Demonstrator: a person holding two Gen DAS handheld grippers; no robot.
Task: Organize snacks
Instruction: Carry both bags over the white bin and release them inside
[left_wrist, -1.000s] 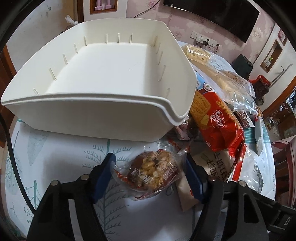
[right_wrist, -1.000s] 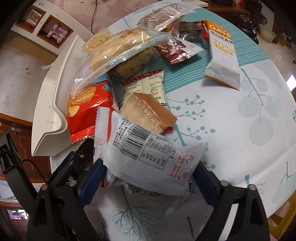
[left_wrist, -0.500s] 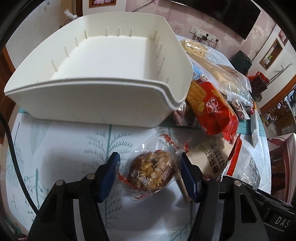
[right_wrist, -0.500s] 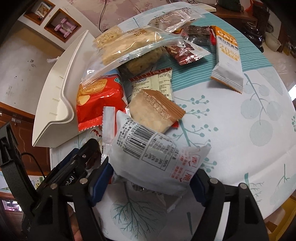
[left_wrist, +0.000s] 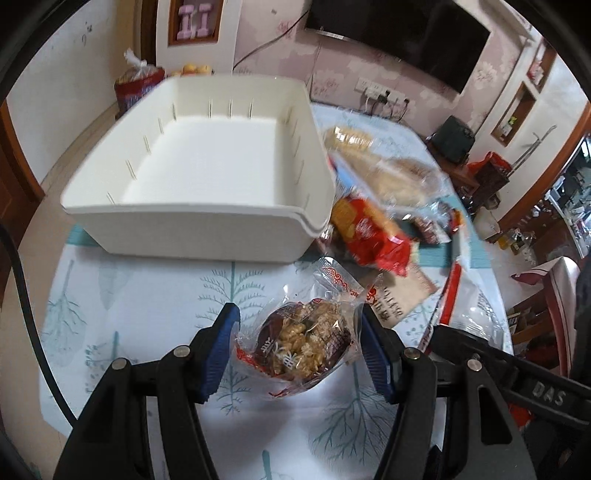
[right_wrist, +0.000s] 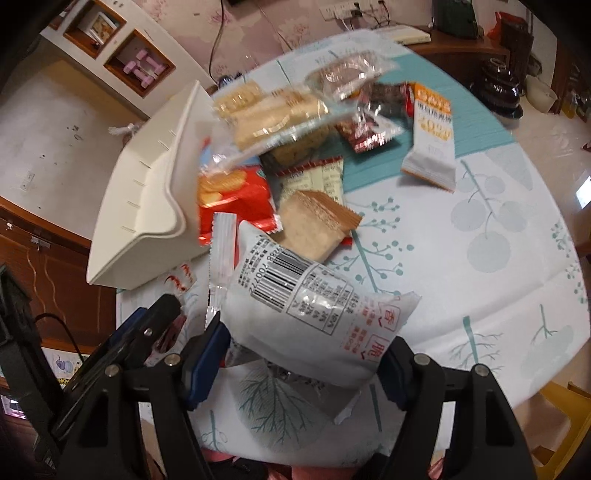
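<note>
My left gripper (left_wrist: 299, 345) is shut on a clear-wrapped puffed-grain snack (left_wrist: 301, 345) and holds it above the tablecloth, in front of the empty white bin (left_wrist: 199, 229). My right gripper (right_wrist: 306, 360) is shut on a white snack bag with a barcode (right_wrist: 303, 302) and holds it lifted over the table. The bin also shows in the right wrist view (right_wrist: 147, 206), to the left of the snack pile. The left gripper's body appears at the lower left there.
Loose snacks lie right of the bin: a red cracker pack (left_wrist: 369, 232), clear bags of biscuits (right_wrist: 273, 114), a tan wafer pack (right_wrist: 314, 225), an orange-and-white bar (right_wrist: 432, 136). The round table's edge (right_wrist: 535, 369) curves at right. A chair (left_wrist: 554, 295) stands nearby.
Both grippers have risen and pulled back from the pile with their snacks. The bin and pile look smaller and farther away in both views.
</note>
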